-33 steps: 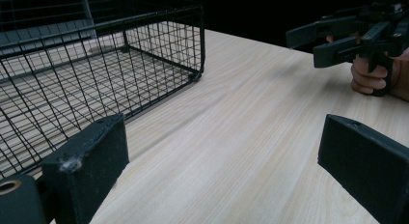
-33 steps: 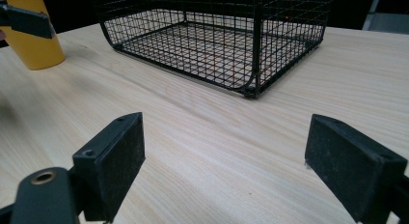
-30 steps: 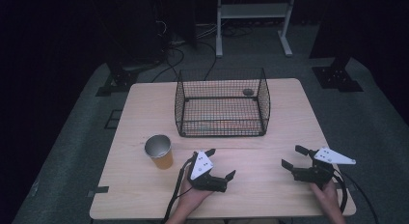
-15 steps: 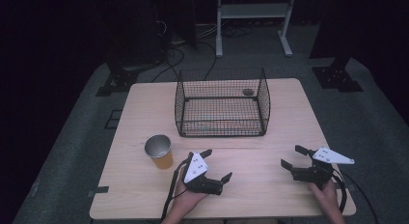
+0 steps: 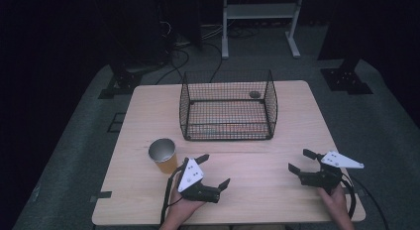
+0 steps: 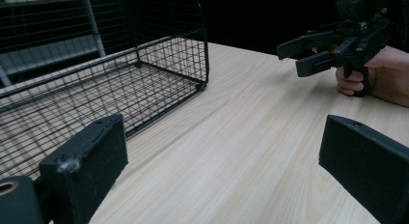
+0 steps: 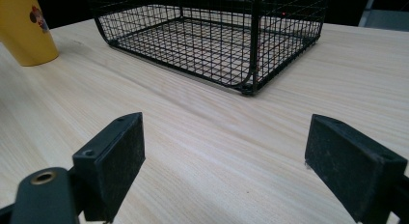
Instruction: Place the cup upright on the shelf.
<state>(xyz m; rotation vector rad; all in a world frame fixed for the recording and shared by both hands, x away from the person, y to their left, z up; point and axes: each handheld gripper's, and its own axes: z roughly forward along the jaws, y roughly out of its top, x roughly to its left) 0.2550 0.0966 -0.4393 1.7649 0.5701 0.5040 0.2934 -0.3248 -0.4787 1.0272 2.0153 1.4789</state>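
A black wire basket (image 5: 228,107) stands on the far middle of a pale wooden table (image 5: 277,195), with a small dark round thing (image 5: 254,94) inside near its far right corner. A yellow cup (image 5: 163,155) stands upright near the front left, just beside the left tongs (image 5: 214,171), held in a hand (image 5: 182,210) with jaws wide apart. The right tongs (image 5: 301,160), well apart at the front right, are also spread wide and hold nothing.
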